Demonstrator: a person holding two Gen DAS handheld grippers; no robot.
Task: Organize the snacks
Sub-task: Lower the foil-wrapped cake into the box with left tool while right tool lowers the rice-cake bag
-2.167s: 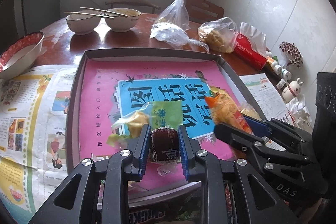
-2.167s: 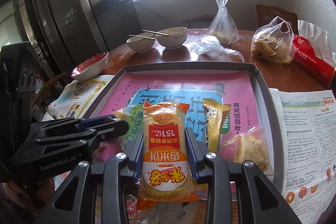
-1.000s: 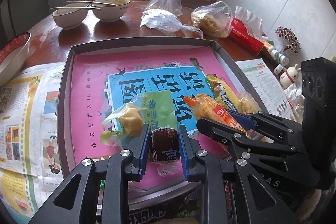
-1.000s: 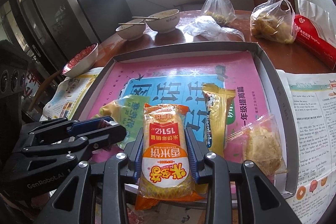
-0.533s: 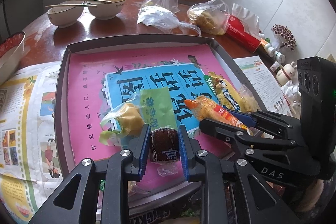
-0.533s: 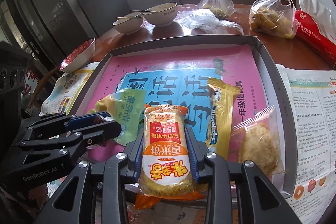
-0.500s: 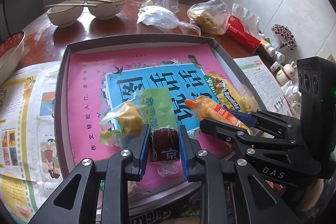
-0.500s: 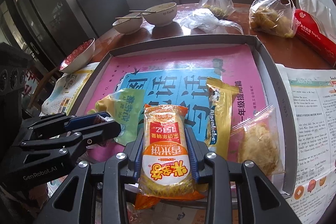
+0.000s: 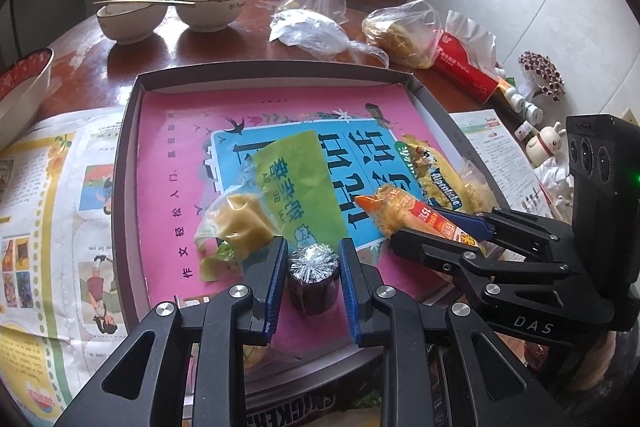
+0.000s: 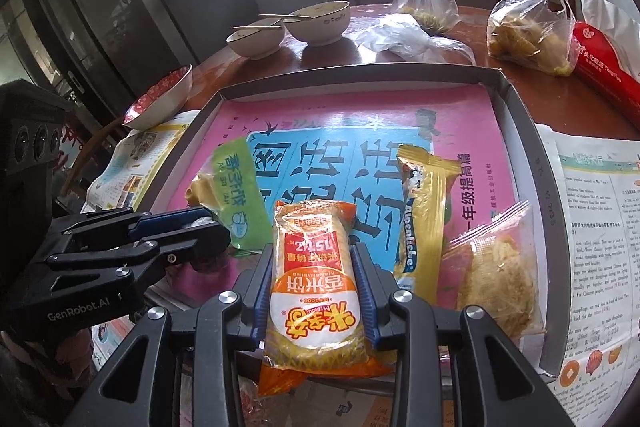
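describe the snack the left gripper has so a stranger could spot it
Find the grey tray lined pink. At its near edge, the left gripper flanks a small dark candy. Unlike the flat packets nearby, it is a stubby cylinder with a silvery crimped top.
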